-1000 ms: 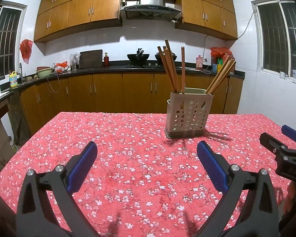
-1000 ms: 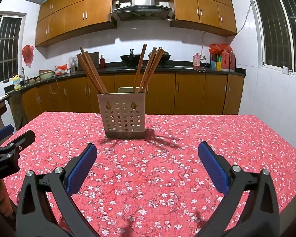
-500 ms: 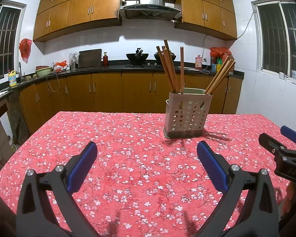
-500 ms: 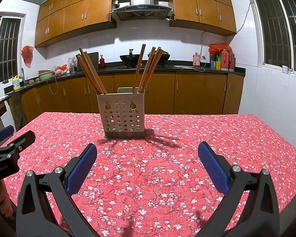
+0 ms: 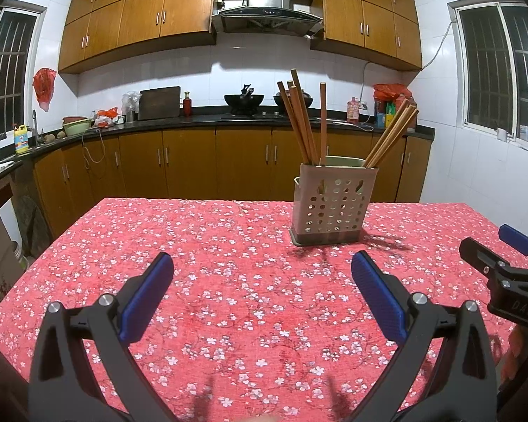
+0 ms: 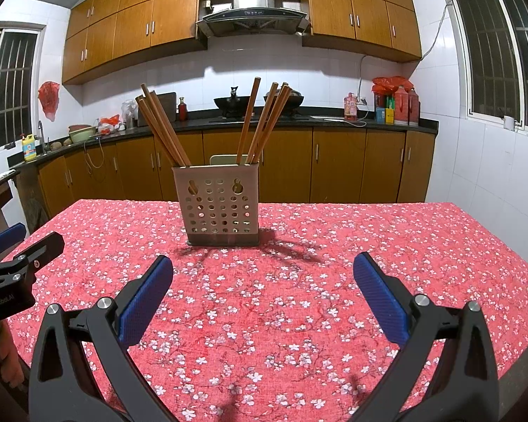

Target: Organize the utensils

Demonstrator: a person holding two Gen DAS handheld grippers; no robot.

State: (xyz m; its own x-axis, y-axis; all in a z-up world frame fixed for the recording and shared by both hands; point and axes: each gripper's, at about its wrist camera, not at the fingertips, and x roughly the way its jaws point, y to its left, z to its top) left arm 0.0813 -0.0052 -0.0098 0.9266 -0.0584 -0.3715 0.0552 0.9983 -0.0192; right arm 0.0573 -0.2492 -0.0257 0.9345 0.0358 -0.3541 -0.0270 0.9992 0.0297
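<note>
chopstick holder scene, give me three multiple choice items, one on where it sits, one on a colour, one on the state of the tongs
1. Where does the chopstick holder stand?
A. on the tablecloth
B. on the kitchen counter
C. in the left tongs

2. What colour is the tablecloth?
A. plain white
B. red with small white flowers
C. green checked

3. What state are the left tongs and right tongs in?
A. both shut on chopsticks
B. one open, one shut
C. both open and empty

Answers:
1 A, its base rests on the cloth ahead of both tongs.
2 B, the flower print covers the whole table.
3 C, each pair of blue pads stands wide apart with only cloth between.
</note>
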